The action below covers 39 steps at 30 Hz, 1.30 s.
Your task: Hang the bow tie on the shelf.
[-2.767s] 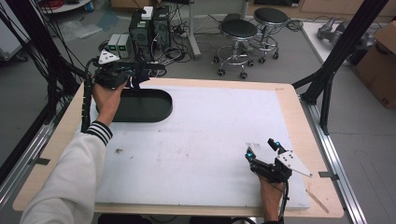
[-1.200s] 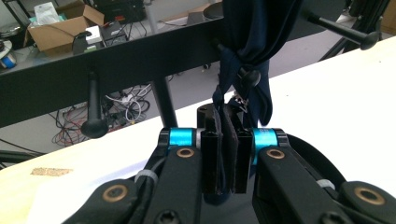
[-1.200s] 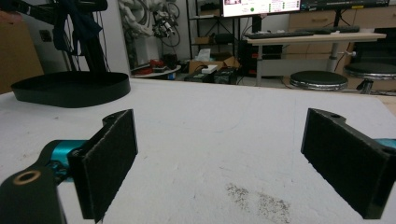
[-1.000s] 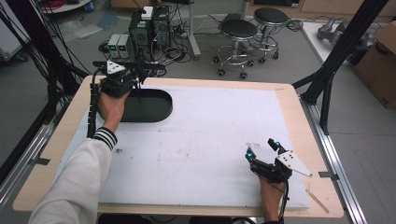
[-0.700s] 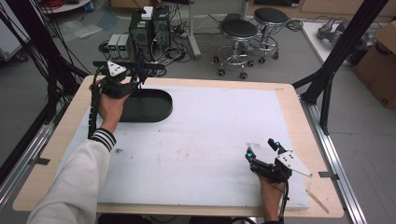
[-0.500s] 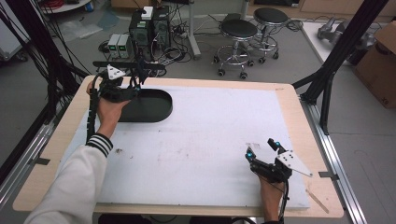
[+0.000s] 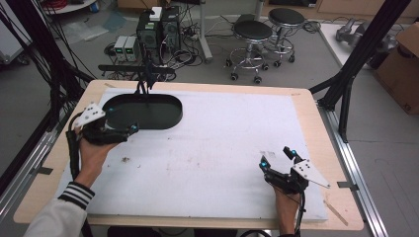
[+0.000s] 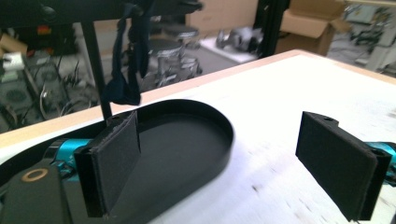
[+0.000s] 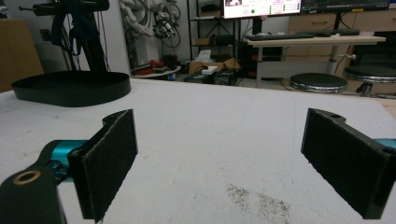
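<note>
One camera is looking down from above the person's side; two more are riding low and close on the grippers, all three catching the black tray (image 7: 143, 111) (image 8: 187, 140) (image 9: 72, 87).

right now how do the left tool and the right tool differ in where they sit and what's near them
The left tool sits at the table's near-left, right beside the black oval tray; the right tool sits at the near-right on bare white mat, far from that tray. The left tool's jaws have just been opening, with nothing between them. The left tool points across the table, the right away from the person. Both stand open and hold nothing.
</note>
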### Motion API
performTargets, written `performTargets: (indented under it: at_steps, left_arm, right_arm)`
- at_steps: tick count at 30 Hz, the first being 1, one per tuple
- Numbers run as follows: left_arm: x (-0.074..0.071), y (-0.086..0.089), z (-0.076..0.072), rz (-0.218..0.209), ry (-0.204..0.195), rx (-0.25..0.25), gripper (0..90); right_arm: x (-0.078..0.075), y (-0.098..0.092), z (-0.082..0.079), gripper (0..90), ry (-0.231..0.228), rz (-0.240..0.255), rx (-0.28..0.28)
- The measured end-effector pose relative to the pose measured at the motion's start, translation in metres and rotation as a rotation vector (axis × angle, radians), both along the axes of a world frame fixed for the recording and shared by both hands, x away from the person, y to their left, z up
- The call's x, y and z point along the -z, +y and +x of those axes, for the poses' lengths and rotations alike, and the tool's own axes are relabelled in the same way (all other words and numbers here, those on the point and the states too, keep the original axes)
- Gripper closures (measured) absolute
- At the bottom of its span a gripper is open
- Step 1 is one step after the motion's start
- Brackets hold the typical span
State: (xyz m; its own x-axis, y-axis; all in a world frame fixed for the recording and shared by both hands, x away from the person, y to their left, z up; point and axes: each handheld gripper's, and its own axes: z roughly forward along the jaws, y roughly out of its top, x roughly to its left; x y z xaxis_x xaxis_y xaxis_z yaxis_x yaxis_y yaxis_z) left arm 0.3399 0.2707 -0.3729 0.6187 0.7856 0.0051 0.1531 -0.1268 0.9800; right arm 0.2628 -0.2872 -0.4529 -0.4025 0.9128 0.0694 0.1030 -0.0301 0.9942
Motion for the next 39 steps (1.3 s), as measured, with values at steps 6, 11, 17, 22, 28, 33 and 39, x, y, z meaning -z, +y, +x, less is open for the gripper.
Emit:
performTargets:
  at_steps: [6, 11, 17, 22, 28, 33, 39]
  left_arm:
    - [0.026, 0.023, -0.035, -0.034, -0.061, 0.012, 13.8]
    - [0.046, 0.04, -0.049, -0.075, -0.075, 0.018, 12.2]
    - [0.064, 0.053, -0.063, -0.13, -0.138, 0.012, 11.4]
    - [0.077, 0.057, -0.066, -0.165, -0.158, 0.003, 11.4]
    - [0.082, 0.056, -0.065, -0.166, -0.154, -0.012, 11.2]
    - [0.082, 0.056, -0.066, -0.158, -0.158, -0.007, 11.3]
    - [0.082, 0.056, -0.066, -0.165, -0.154, -0.01, 11.4]
  right_arm:
    - [0.0, 0.0, 0.001, 9.7, 0.009, 0.001, 0.004]
    - [0.0, 0.0, 0.001, 9.8, 0.004, -0.006, 0.006]
    - [0.0, 0.001, 0.0, 9.7, -0.001, -0.009, 0.007]
    - [0.0, 0.001, 0.0, 9.7, -0.004, -0.01, 0.007]
    - [0.0, 0.001, -0.001, 9.7, -0.003, -0.013, 0.005]
    - [0.0, 0.001, -0.001, 9.7, -0.008, -0.015, 0.006]
    - [0.0, 0.001, 0.0, 9.7, -0.011, -0.013, 0.003]
